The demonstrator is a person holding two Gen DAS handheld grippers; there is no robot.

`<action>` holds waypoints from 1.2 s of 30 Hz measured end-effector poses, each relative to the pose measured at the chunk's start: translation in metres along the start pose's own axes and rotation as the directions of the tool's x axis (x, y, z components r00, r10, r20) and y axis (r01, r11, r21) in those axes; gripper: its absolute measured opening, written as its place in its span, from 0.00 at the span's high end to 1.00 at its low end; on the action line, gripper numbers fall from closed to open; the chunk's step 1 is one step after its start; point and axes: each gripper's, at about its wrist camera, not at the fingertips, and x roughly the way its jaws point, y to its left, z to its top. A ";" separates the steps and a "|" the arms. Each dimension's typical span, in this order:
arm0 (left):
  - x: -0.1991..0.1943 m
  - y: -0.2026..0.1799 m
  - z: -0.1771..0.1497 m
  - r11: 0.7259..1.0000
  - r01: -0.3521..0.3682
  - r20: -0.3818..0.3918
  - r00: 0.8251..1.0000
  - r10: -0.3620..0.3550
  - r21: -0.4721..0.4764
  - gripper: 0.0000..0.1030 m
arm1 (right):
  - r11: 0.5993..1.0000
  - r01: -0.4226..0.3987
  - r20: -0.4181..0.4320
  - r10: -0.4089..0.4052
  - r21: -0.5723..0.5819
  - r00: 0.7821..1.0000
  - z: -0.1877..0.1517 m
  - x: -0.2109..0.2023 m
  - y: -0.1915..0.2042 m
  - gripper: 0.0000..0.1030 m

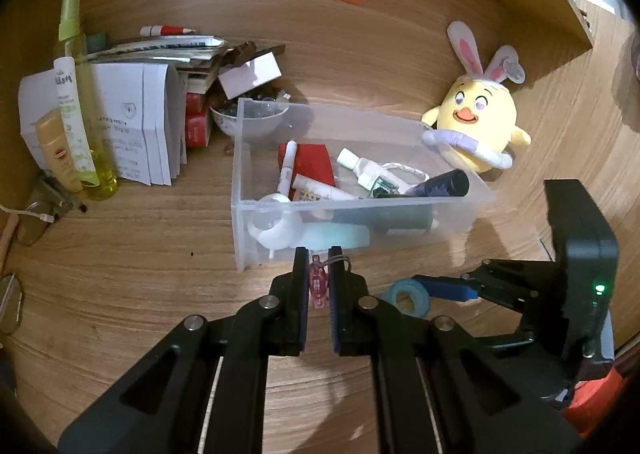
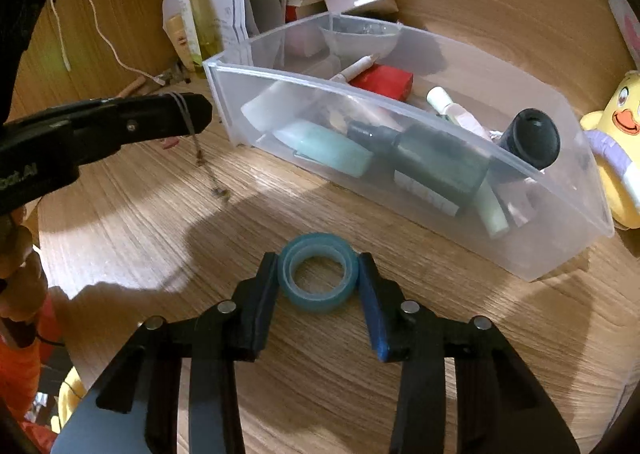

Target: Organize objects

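Observation:
A clear plastic bin (image 1: 360,206) (image 2: 540,246) sits mid-desk, holding bottles, tubes, a marker and a red box. Just in front of its near wall, my left gripper (image 1: 318,260) is shut on a small pink charm (image 1: 318,286) whose cord loops over one finger. From the right wrist view that gripper (image 2: 188,113) hovers left of the bin, and a thin chain (image 2: 200,151) dangles from it. A blue tape roll (image 2: 312,298) (image 1: 418,306) lies flat on the desk. My right gripper (image 2: 318,266) has both pads against the roll's sides.
A yellow plush chick (image 1: 480,121) (image 2: 620,141) leans by the bin's right end. Behind the bin on the left stand a green spray bottle (image 1: 80,93), folded papers (image 1: 140,125), a bowl (image 1: 248,121) and a white box (image 1: 250,75). A white cable (image 2: 100,33) hangs at far left.

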 end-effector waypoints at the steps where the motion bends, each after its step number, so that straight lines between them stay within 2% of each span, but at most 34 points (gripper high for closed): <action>1: -0.001 0.000 0.002 1.000 0.001 0.005 1.000 -0.001 0.000 0.93 | 1.000 0.002 0.011 -0.002 -0.001 1.000 0.000 -0.004 0.000 0.65; 13: -0.014 -0.011 0.032 1.000 0.013 0.068 0.998 -0.014 0.003 0.93 | 0.998 0.049 0.163 -0.052 0.025 0.985 0.018 -0.060 -0.017 0.65; 25: -0.021 -0.019 0.068 1.000 -0.005 0.142 0.990 0.004 0.006 0.93 | 0.992 0.093 0.294 -0.113 0.082 0.949 0.045 -0.105 -0.049 0.65; 30: -0.009 -0.018 0.080 1.000 -0.017 0.138 0.990 0.018 -0.006 0.93 | 0.991 0.102 0.311 -0.125 0.089 0.942 0.060 -0.107 -0.058 0.65; 36: 0.017 -0.011 0.085 0.999 -0.039 0.095 0.995 0.041 -0.020 0.93 | 0.992 0.081 0.280 -0.106 0.099 0.954 0.073 -0.089 -0.063 0.65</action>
